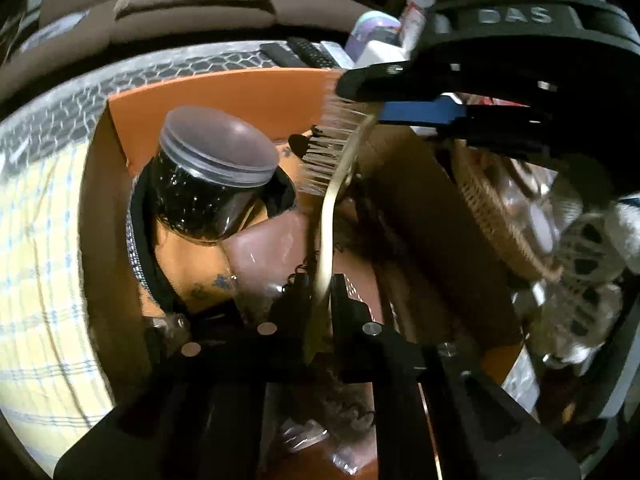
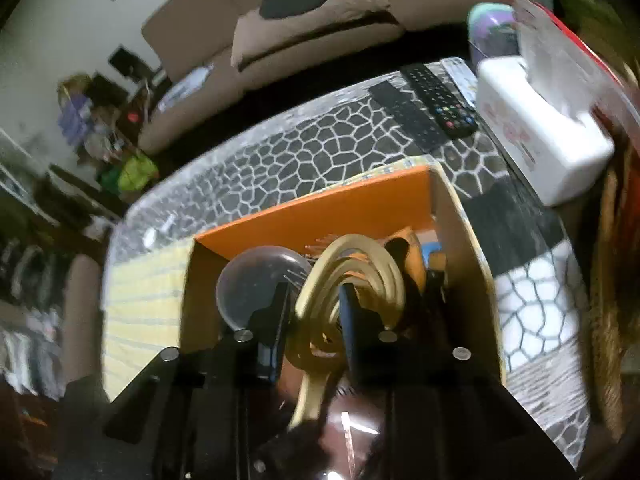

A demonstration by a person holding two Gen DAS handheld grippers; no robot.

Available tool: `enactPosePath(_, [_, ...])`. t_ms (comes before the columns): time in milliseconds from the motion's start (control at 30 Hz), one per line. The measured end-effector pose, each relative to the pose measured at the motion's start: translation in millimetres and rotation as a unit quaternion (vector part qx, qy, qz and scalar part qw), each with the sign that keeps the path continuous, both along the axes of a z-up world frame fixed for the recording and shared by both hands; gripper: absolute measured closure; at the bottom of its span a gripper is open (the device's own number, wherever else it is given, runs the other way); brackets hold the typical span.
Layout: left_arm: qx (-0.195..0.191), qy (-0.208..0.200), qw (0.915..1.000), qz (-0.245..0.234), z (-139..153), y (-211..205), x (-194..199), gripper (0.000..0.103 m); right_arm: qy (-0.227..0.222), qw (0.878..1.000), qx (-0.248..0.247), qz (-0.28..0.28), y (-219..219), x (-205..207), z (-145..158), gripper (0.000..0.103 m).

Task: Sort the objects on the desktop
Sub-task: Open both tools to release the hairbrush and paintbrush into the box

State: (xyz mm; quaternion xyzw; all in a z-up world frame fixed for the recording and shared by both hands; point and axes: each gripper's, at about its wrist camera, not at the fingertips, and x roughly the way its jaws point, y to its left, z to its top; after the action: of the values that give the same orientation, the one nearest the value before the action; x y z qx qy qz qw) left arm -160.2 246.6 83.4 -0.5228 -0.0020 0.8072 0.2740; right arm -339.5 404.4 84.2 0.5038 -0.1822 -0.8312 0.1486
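Orange cardboard box (image 1: pixel 240 92) standing open on the mosaic-patterned tabletop (image 2: pixel 320 148), just inside its near edge, with a yellow checked cloth (image 1: pixel 40 240) along the box's left wall. Further back, toward the far right corner, a white tissue box (image 2: pixel 540 128) and dark remote controls (image 2: pixel 436 100), well apart from the work. Inside the orange box, against its far wall, a dark jar (image 1: pixel 208 184) with a grey screw lid, tilted over.

Beside the jar, within the box's walls, the task's cream brush (image 1: pixel 328 208), lifted at an angle, bristles toward the jar. Left gripper (image 1: pixel 320 300) clenched on the thin cream handle. Right gripper (image 2: pixel 314 296) narrowed around the looped cream frame at the bristle end, apparently pinching it, though contact at the pads not fully clear.

Risks, as judged: two grips on one slim, springy brush, so any pull in different directions likely to bend or twist it out of a pad. Also likely to sweep bristles into the tilted jar and roll it.
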Motion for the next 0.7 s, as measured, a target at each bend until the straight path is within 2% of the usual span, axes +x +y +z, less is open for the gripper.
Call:
enactPosePath(33, [-0.014, 0.011, 0.9998, -0.009, 3, 1, 5, 0.093, 0.0, 1.0, -0.023, -0.005, 9, 7, 0, 0.082])
enactPosePath(167, [-0.08, 0.072, 0.9939, -0.025, 13, 3, 22, 0.09, -0.003, 0.998, -0.061, -0.016, 26, 29, -2, 0.084])
enactPosePath(233, [-0.099, 0.082, 0.9912, -0.031, 14, 1, 28, 0.089, -0.009, 0.998, -0.066, -0.018, 32, 39, -6, 0.084])
enactPosePath(333, [-0.085, 0.072, 0.9937, -0.017, 15, -8, 26, 0.088, -0.033, 0.998, -0.052, -0.019, 36, 52, -19, 0.084])
enactPosePath(400, [-0.063, 0.061, 0.9961, -0.011, 20, -18, 27, 0.079, -0.038, 0.999, -0.032, -0.021, 38, 58, -25, 0.084])
enactPosePath(500, [-0.027, 0.044, 0.9987, 0.005, 27, -34, 21, 0.074, -0.05, 0.998, -0.013, -0.026, 44, 64, -33, 0.081])
enactPosePath(600, [-0.025, 0.037, 0.9989, 0.011, 26, -34, 16, 0.074, -0.058, 0.997, 0.048, -0.022, 43, 67, -39, 0.079])
enactPosePath(667, [-0.029, 0.029, 0.9991, 0.007, 22, -27, 16, 0.074, -0.062, 0.994, 0.091, -0.022, 43, 68, -44, 0.088])
enactPosePath(700, [-0.027, 0.026, 0.9993, 0.006, 22, -26, 18, 0.074, -0.063, 0.992, 0.106, -0.017, 40, 68, -44, 0.089])
